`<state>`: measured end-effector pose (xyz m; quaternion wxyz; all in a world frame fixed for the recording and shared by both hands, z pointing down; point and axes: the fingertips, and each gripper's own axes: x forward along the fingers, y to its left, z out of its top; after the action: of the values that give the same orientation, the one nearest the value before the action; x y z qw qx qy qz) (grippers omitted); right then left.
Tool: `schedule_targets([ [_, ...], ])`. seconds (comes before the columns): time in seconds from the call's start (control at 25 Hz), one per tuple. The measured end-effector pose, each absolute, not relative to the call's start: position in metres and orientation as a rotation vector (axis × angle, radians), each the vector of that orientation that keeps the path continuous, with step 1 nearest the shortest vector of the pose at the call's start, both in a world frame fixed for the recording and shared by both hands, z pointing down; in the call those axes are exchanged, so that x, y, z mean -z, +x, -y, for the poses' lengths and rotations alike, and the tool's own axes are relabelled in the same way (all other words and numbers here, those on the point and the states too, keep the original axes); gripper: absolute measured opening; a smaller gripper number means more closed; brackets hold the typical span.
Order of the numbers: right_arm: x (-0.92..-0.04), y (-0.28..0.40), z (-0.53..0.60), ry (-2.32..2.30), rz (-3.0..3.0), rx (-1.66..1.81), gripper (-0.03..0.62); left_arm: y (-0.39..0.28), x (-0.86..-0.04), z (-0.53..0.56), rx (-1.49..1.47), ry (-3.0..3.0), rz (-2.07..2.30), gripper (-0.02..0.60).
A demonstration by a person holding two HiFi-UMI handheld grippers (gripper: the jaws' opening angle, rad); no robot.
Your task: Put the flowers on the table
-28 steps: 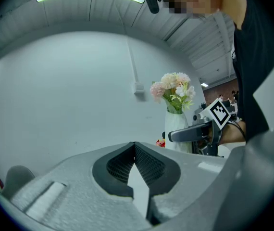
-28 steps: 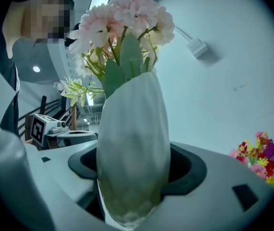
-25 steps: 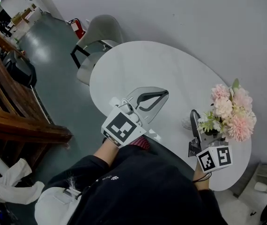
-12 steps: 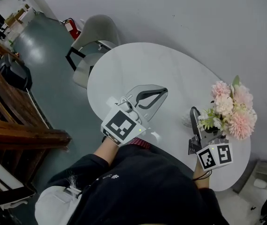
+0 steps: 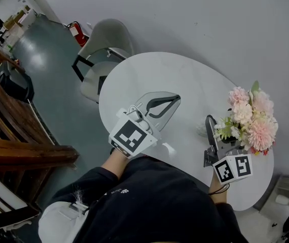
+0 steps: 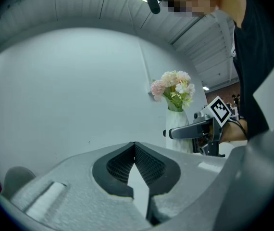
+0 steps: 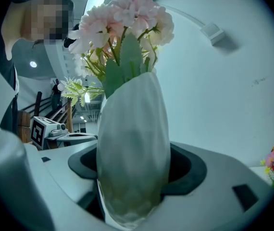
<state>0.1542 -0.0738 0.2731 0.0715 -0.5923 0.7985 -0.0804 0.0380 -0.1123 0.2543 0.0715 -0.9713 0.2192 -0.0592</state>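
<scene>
Right gripper (image 7: 133, 170) grasps one vase (image 7: 132, 129) of pink flowers (image 5: 250, 118) at the table's (image 5: 185, 80) right; left gripper (image 6: 134, 147) clenched, empty; one chair (image 5: 106, 39) far left.

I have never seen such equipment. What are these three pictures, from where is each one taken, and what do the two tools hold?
A person holds a hand tool with two jaws in each hand. One picture comes from a camera on the head, looking down; the other two ride on the tools. The left gripper is shut and empty. The right gripper clamps a white vase of pink flowers over the white table. A grey chair stands beside it.
</scene>
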Motion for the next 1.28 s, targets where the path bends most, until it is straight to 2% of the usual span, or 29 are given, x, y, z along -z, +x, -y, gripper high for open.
schedule_targets([
  [0.48,-0.27,0.126,0.086,-1.832,-2.367,0.246,0.362,0.019,-0.259,0.133,0.17,-2.946,-0.579,-0.002],
  [1.28,-0.231,0.17,0.126,-1.736,-2.427,0.195,0.362,0.051,-0.236,0.158,0.184,-2.921,-0.693,-0.002],
])
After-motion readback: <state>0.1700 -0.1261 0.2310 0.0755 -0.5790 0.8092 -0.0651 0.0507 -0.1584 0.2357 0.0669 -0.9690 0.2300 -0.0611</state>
